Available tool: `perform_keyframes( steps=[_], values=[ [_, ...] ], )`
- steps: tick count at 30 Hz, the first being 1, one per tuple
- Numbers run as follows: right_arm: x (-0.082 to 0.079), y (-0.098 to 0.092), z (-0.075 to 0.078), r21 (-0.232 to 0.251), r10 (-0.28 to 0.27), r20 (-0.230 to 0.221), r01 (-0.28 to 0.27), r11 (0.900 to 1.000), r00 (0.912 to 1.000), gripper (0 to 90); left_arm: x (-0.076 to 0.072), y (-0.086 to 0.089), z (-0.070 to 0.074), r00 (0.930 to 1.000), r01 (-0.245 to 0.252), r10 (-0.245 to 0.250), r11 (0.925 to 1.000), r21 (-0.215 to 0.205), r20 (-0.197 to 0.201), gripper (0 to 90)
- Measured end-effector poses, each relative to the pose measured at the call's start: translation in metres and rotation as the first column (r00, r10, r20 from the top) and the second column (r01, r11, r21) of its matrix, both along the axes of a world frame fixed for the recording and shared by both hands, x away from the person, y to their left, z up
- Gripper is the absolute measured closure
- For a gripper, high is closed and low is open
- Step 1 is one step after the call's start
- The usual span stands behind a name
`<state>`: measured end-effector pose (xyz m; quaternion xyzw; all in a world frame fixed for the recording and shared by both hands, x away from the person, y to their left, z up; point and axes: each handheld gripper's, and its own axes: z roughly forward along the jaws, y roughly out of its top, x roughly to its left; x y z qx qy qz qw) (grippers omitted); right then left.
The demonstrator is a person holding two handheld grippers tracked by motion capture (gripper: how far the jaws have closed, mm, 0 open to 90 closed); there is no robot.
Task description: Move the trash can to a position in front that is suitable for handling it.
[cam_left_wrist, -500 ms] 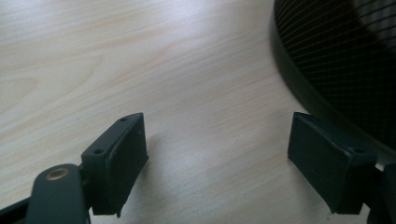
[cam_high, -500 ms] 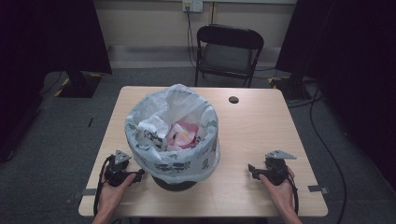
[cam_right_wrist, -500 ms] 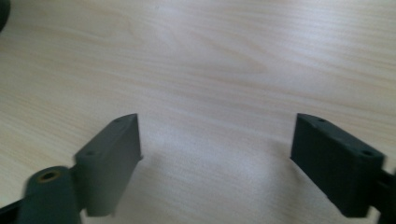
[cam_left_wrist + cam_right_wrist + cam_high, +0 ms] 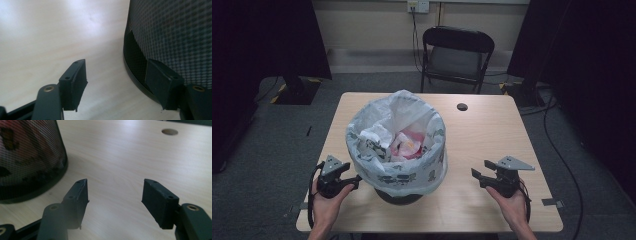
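Observation:
A black mesh waste bin [image 4: 399,196] stands on the table's near middle. It is lined with a white patterned plastic bag [image 4: 412,172] whose rim folds over the outside. Crumpled white paper [image 4: 374,135] and pink rubbish [image 4: 404,145] lie inside. My left gripper [image 4: 357,179] rests at the bin's left side, open and holding nothing. In the left gripper view the gripper [image 4: 116,75] has its right jaw close against the mesh wall [image 4: 175,37]. My right gripper [image 4: 475,176] sits open to the bin's right, well apart from it. In the right gripper view the gripper [image 4: 115,195] has bare table between its jaws and the bin [image 4: 27,157] at the left.
The light wooden table [image 4: 492,140] has a round cable hole [image 4: 462,106] at its far right. A black folding chair [image 4: 457,52] stands behind the table. Dark curtains hang at both sides, and a cable [image 4: 562,160] runs along the floor on the right.

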<state>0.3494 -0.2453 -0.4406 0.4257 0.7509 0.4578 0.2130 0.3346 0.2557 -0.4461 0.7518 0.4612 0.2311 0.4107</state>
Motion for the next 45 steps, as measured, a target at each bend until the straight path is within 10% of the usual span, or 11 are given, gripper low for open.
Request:
perform_keyframes(
  steps=[15,27,45],
  values=[
    [0.012,0.059,0.065,0.064,0.075,0.123,-0.083,0.994,0.9896,43.8,0.02,0.012,0.048,0.995,-0.009,0.02,0.9936,-0.113,0.098,31.8],
    [0.026,0.097,0.06,0.05,0.098,0.107,-0.104,0.993,0.9893,43.9,0.034,0.004,0.038,0.9929,0.039,-0.019,0.9844,-0.172,0.118,34.6],
    [0.016,0.053,0.061,0.053,0.114,0.105,-0.12,0.991,0.9879,47.5,0.029,-0.036,0.036,0.9862,0.126,-0.103,0.9745,-0.186,0.13,40.6]
  ],
)
